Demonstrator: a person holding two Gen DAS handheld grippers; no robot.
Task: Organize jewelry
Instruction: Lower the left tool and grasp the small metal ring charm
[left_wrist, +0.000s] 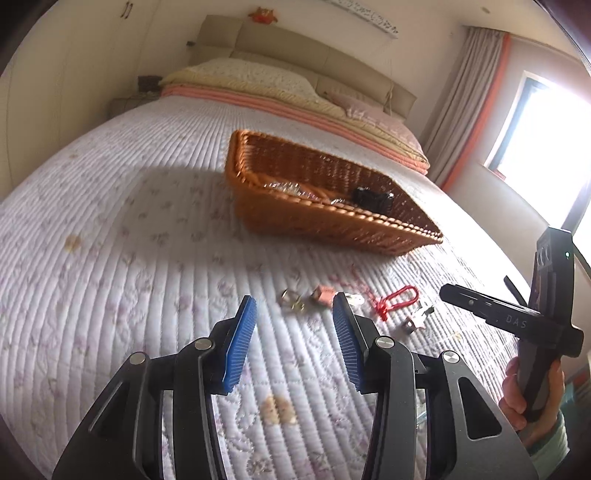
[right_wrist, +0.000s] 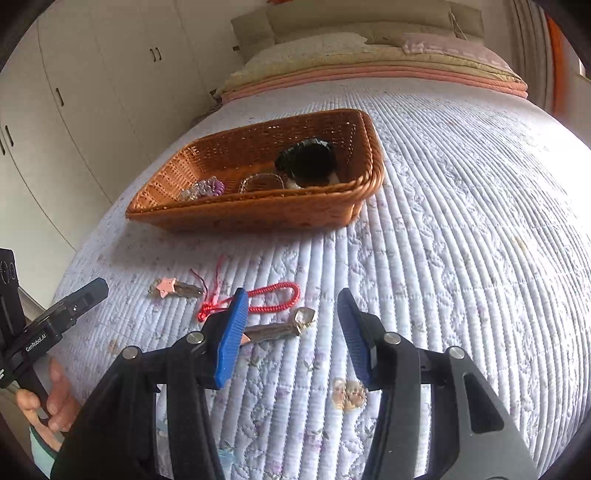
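Jewelry lies loose on the quilted bed (right_wrist: 461, 229) between the grippers and the wicker basket (right_wrist: 258, 212): a red cord loop (right_wrist: 275, 297), a pink star clip (right_wrist: 166, 287) and a pale-stoned clip (right_wrist: 291, 325). Broad bare quilt stretches to the right. Left gripper (left_wrist: 293, 317) and right gripper (right_wrist: 291, 314) hover with jaws spread, pinching nothing. The basket's rim half hides a dark bracelet (right_wrist: 306, 162) and blurred glittery pieces.
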